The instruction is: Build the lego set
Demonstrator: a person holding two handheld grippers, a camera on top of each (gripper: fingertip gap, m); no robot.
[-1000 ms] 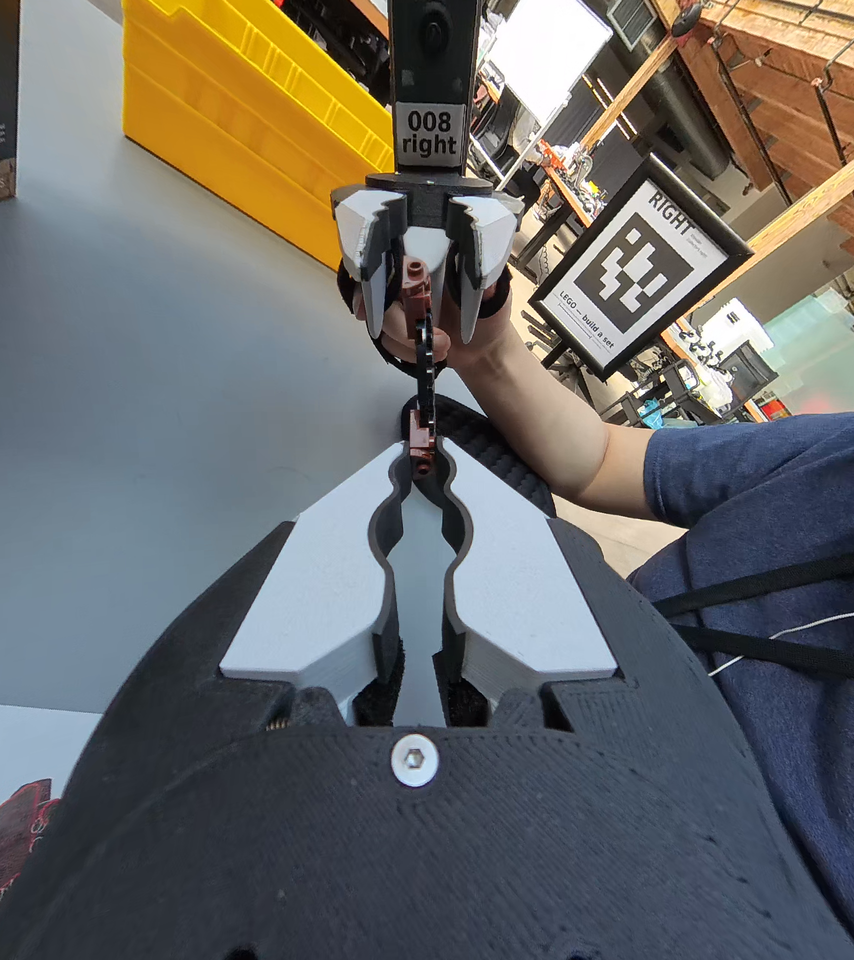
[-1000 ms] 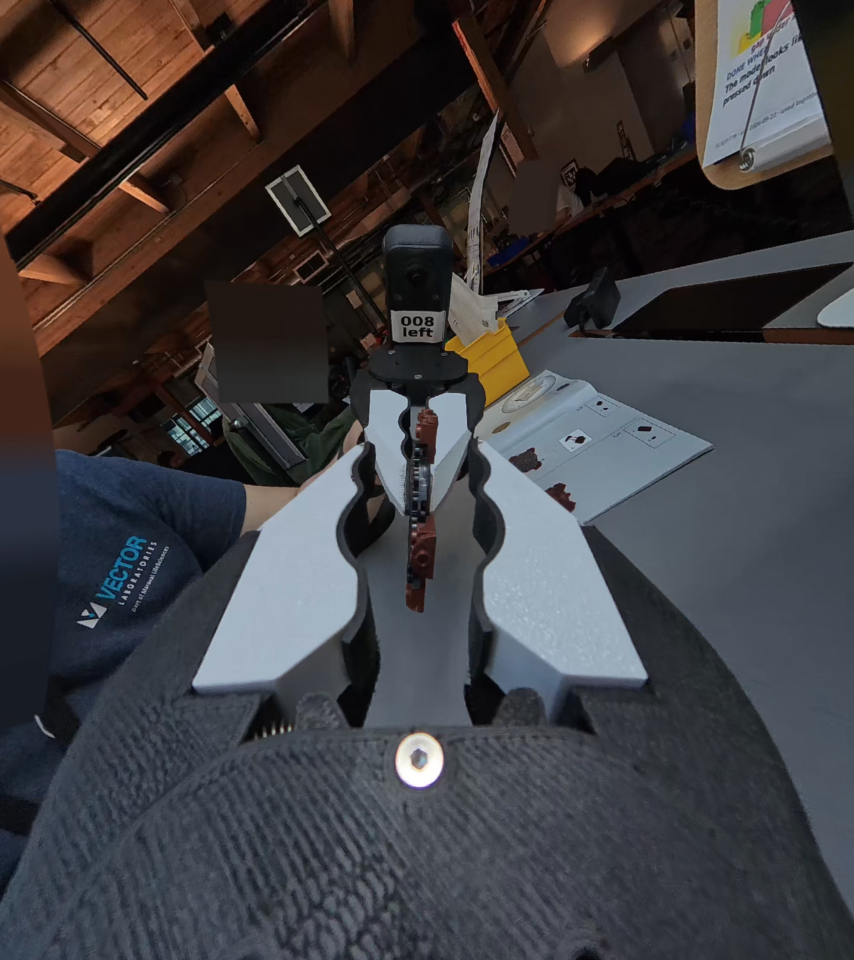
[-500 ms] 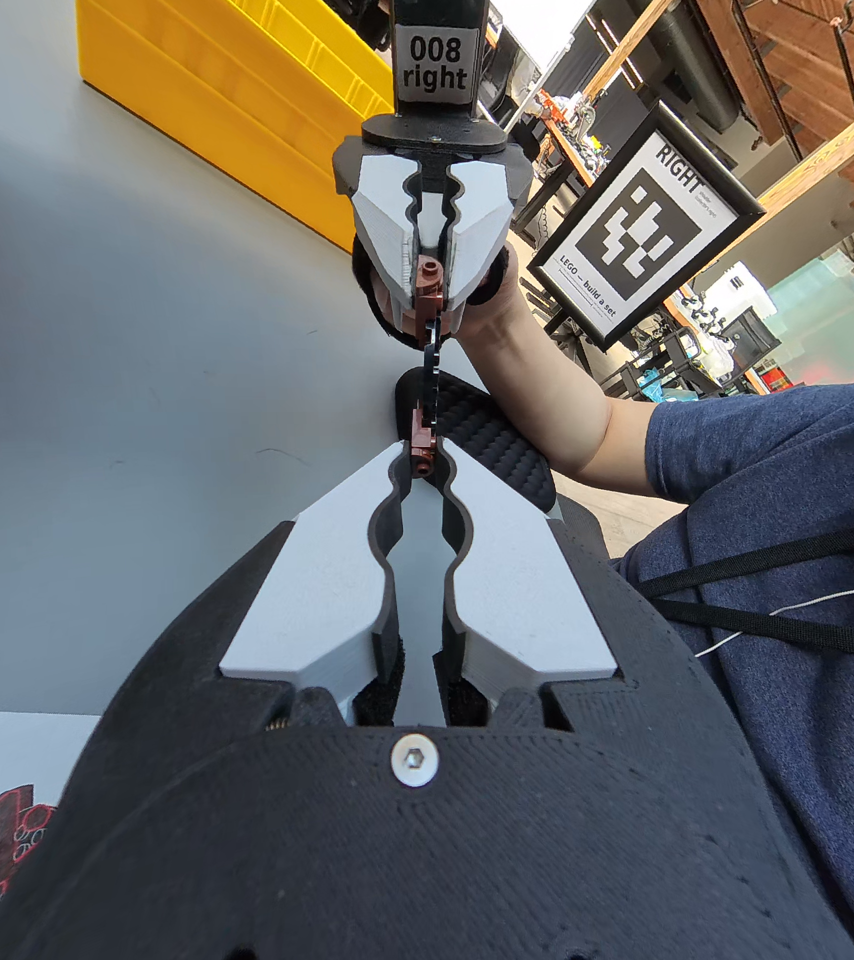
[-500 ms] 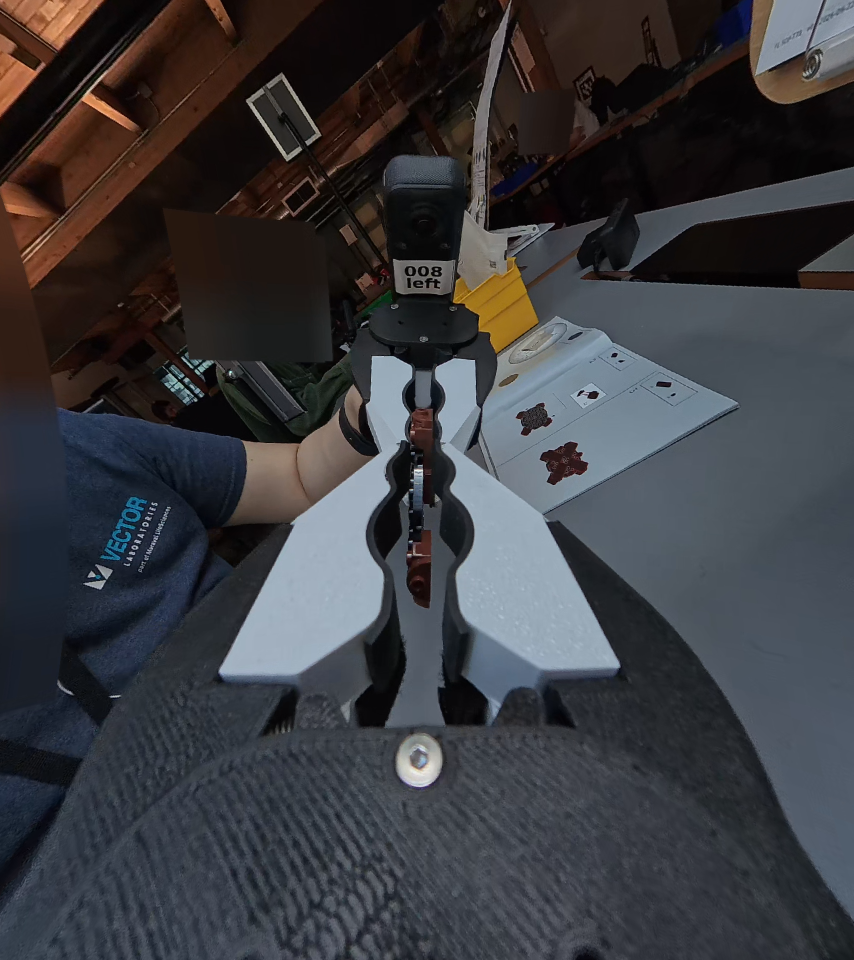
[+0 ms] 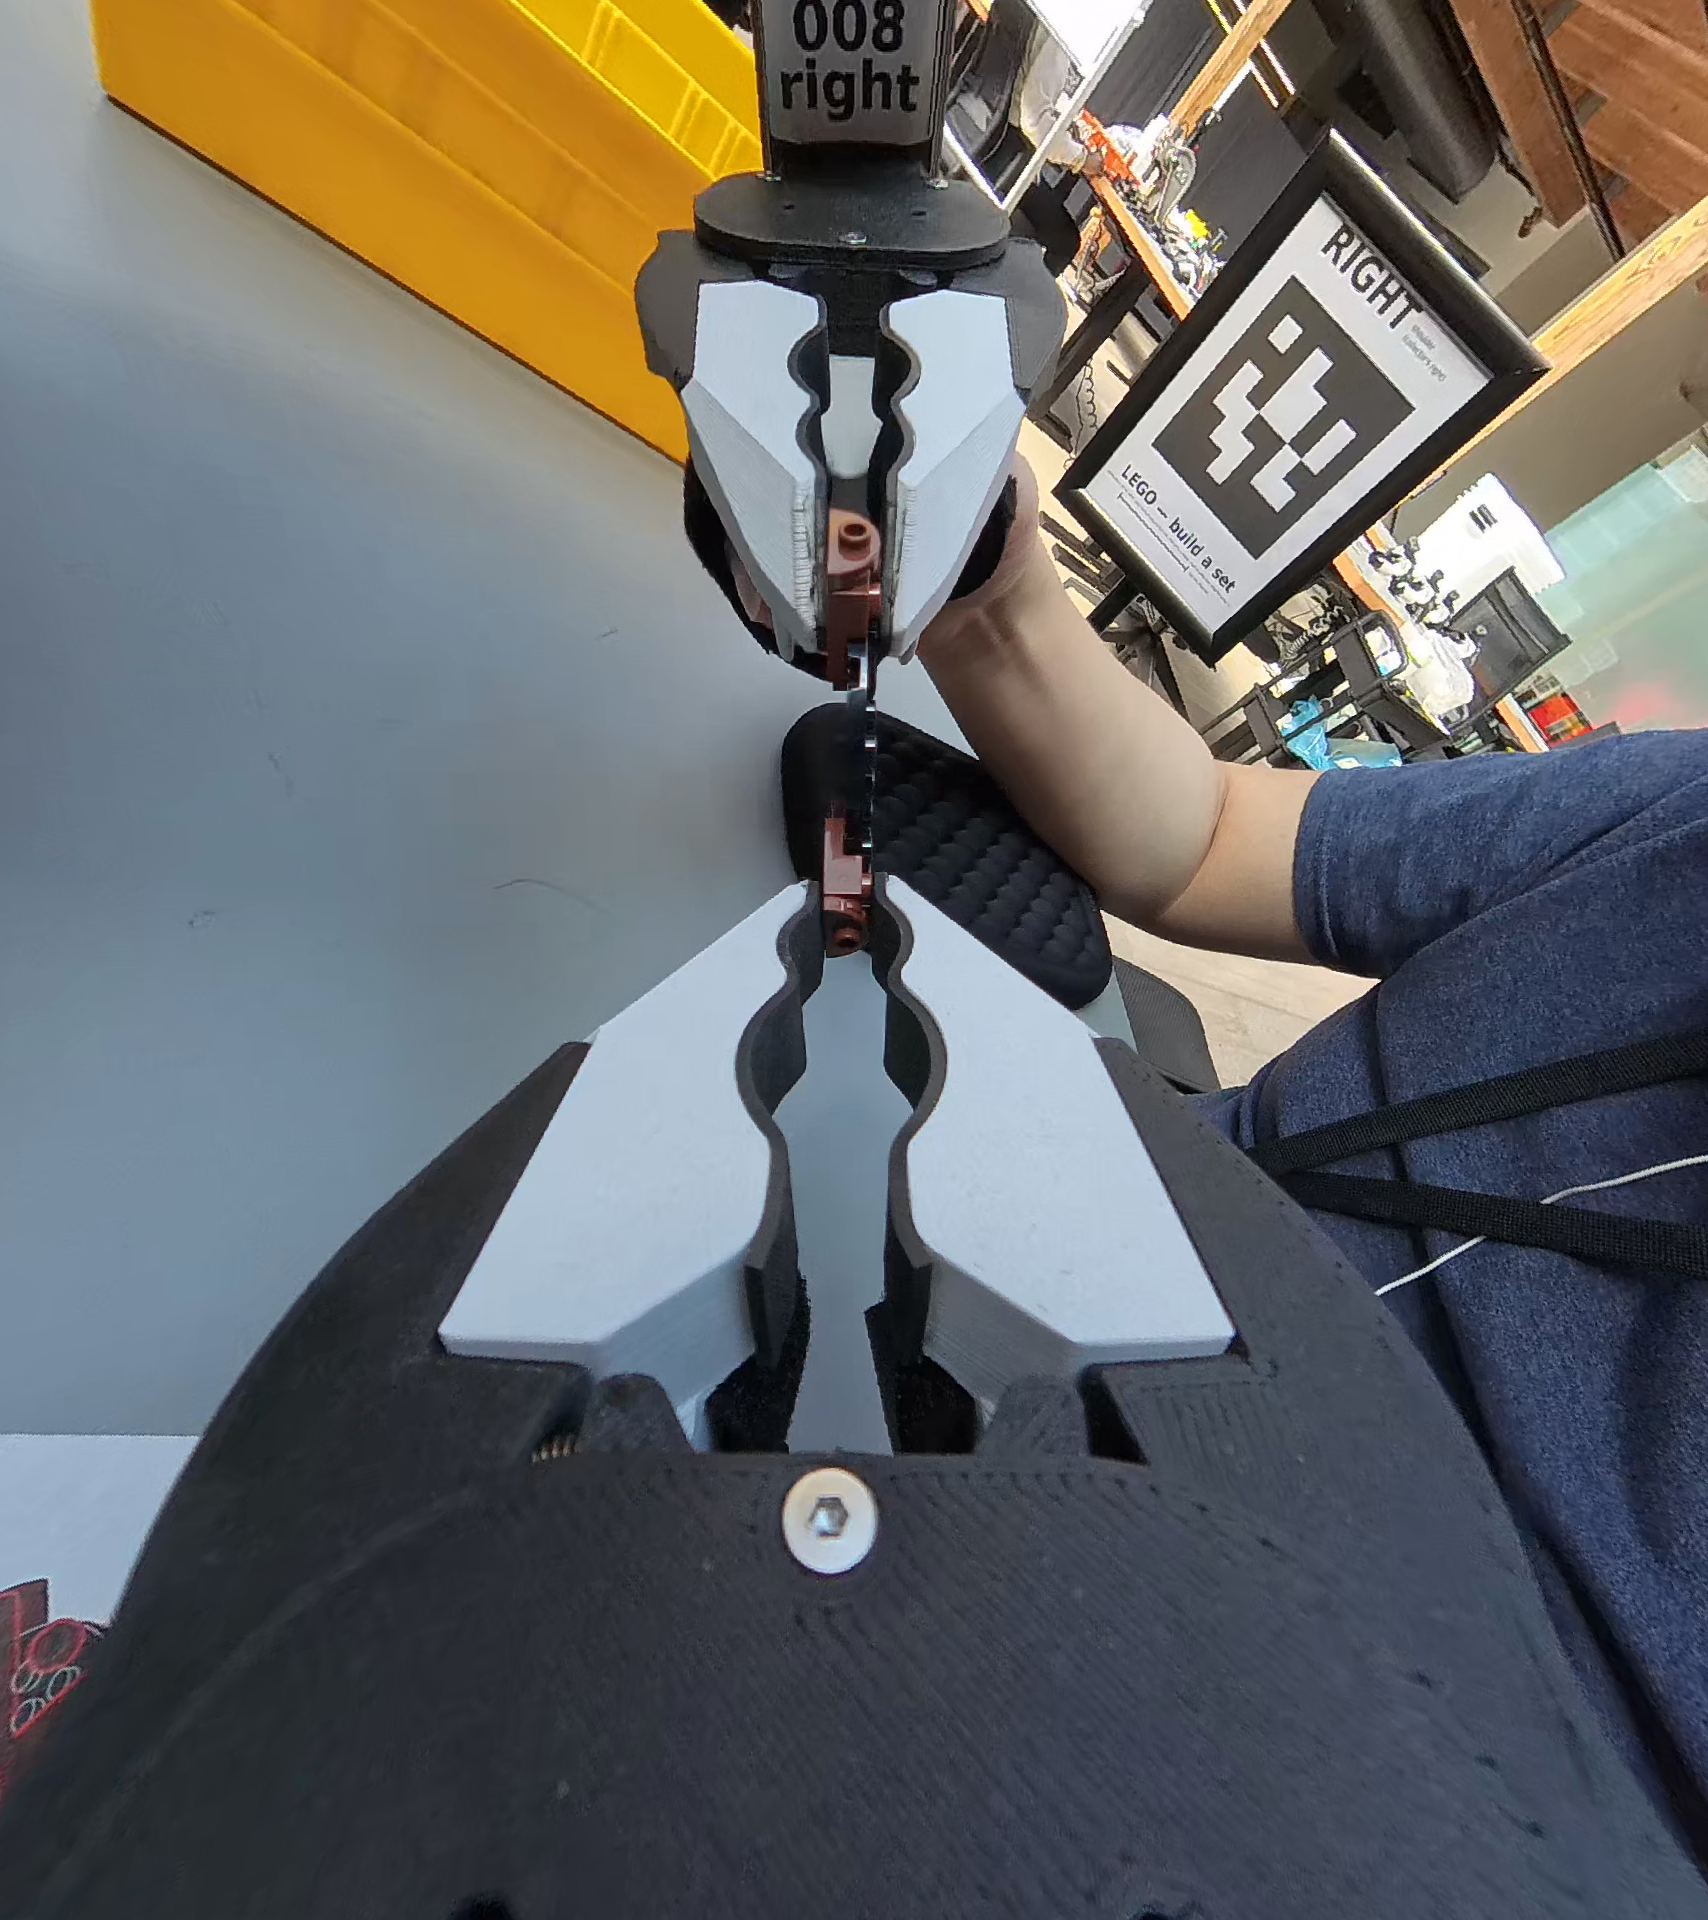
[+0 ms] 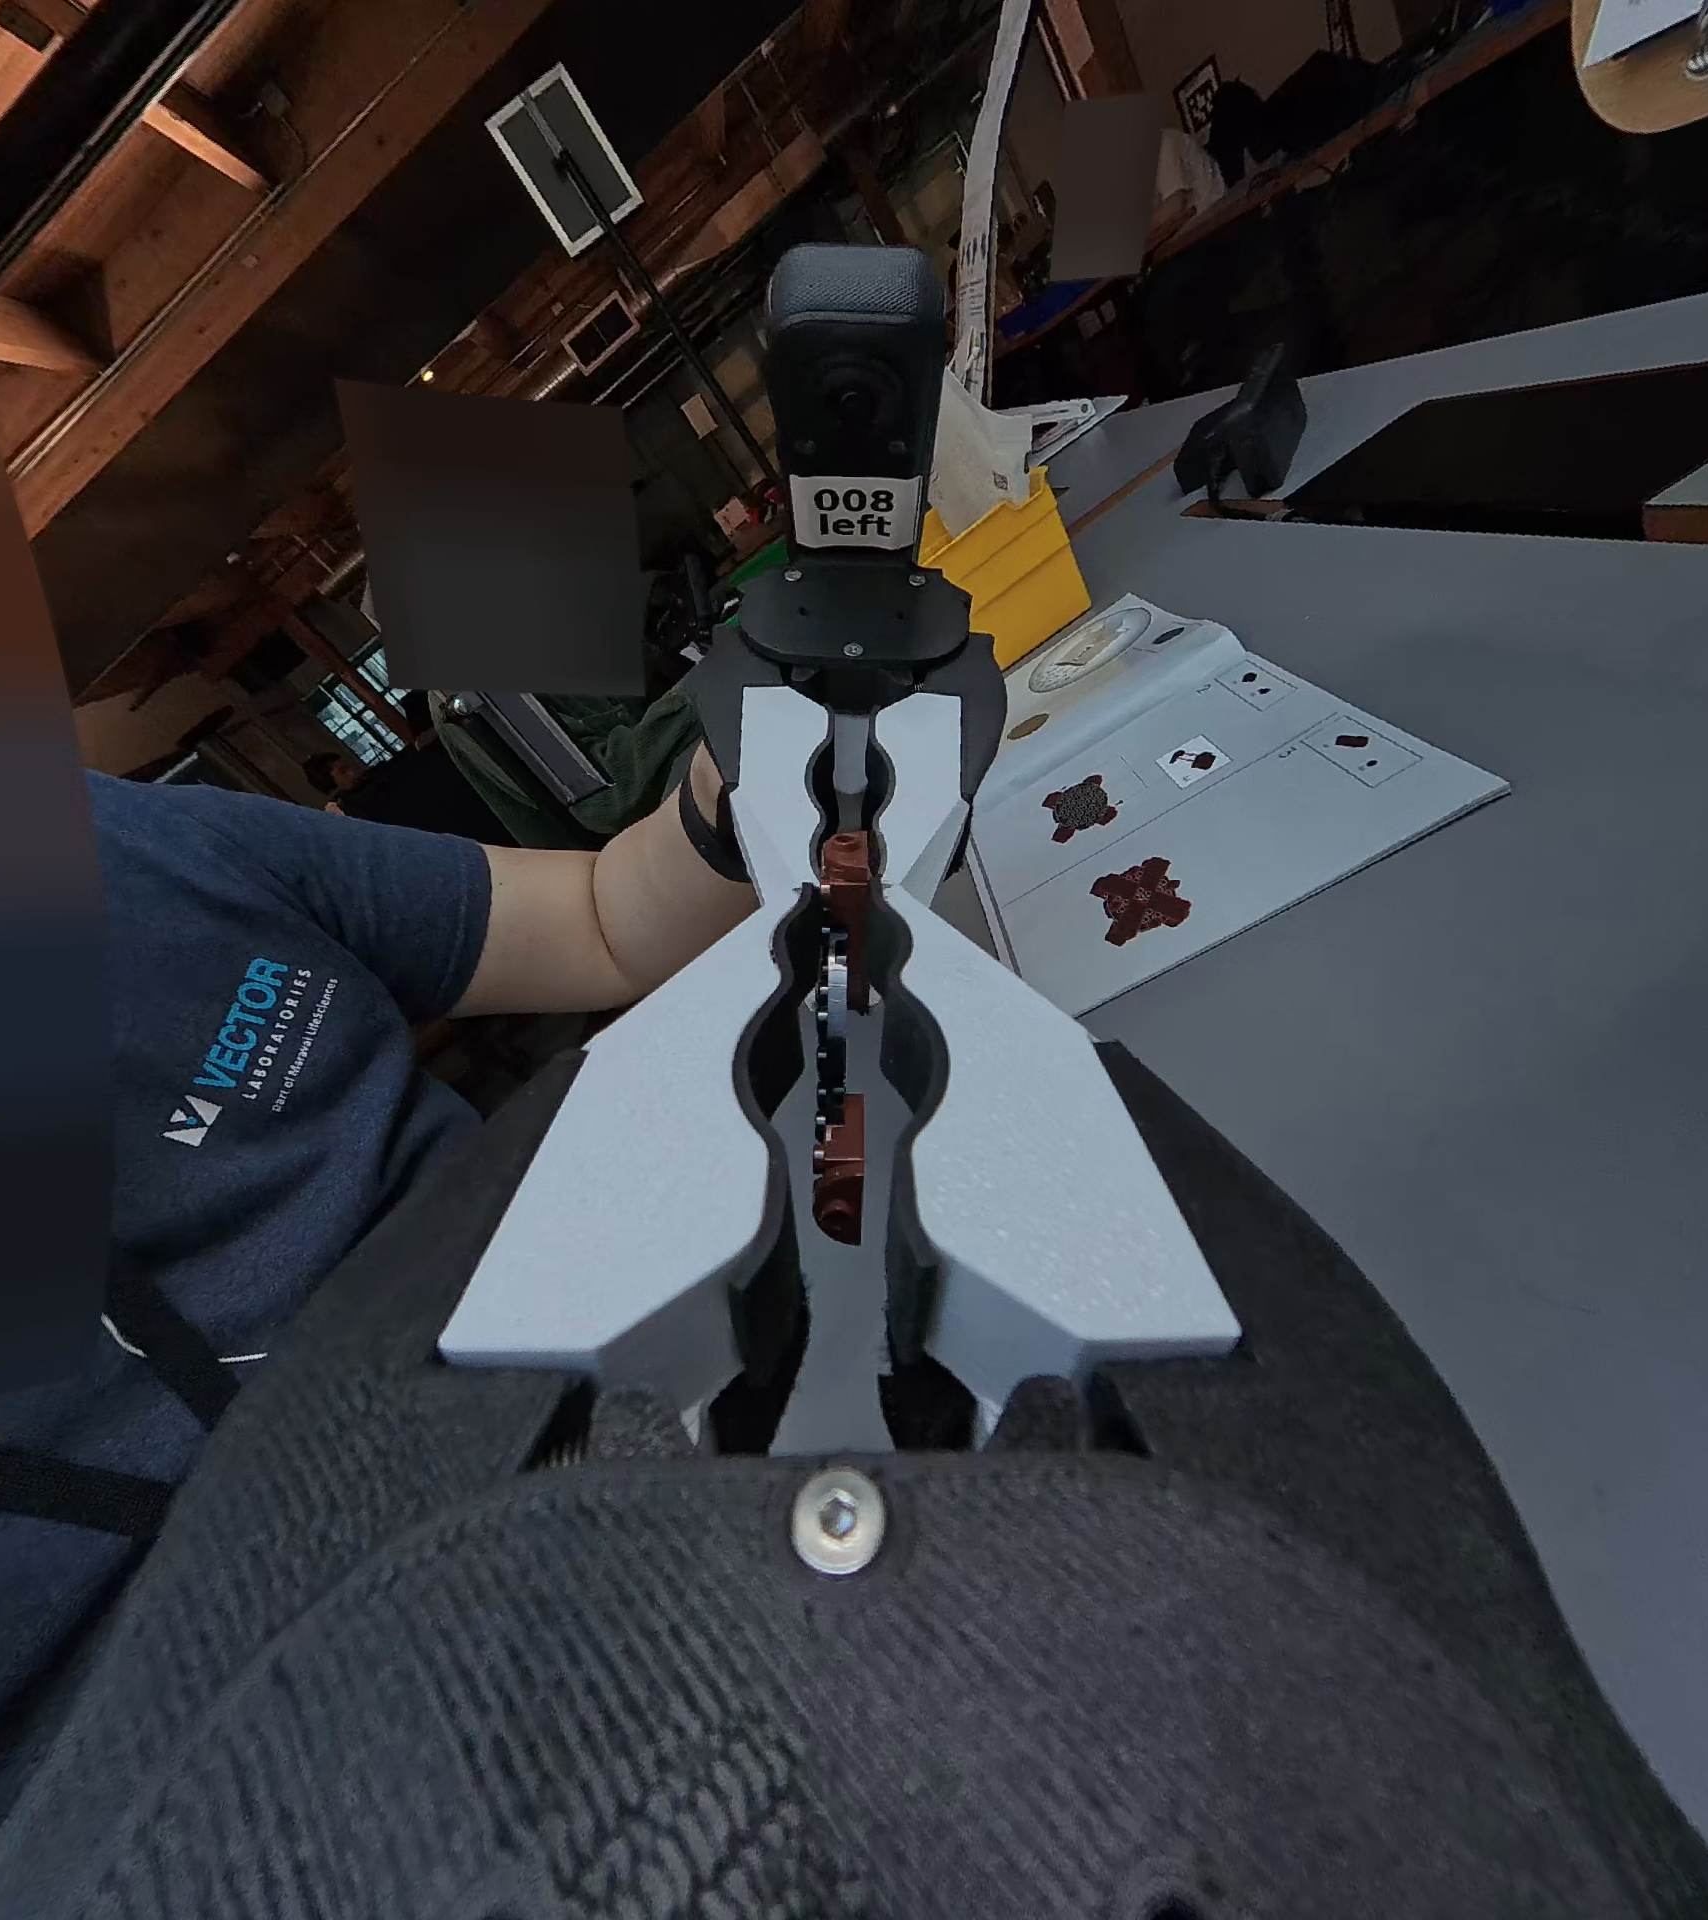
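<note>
A small lego assembly (image 5: 855, 769), a black toothed disc with a brown brick at each end, hangs in the air between my two grippers, above the grey table (image 5: 206, 727). My left gripper (image 5: 845, 914) is shut on its near brown brick. My right gripper (image 5: 855, 644) faces it from above and is shut on the far brown brick. In the right wrist view the assembly (image 6: 839, 1143) lies lengthwise between my right gripper's fingers (image 6: 848, 896), and the left gripper (image 6: 848, 831) pinches its far end.
A yellow bin (image 5: 476, 187) stands at the back of the table. An open instruction booklet (image 6: 1193, 810) lies flat on the table. A framed marker sign (image 5: 1297, 416) stands past the table edge. A person's forearm (image 5: 1089, 790) and a black textured pad (image 5: 964, 862) lie under the grippers. There is about 5 centimetres between the tips of the two grippers.
My right gripper's fingers, spread apart a second ago, have closed on the assembly's far brown brick. The two grippers have come closer together.
</note>
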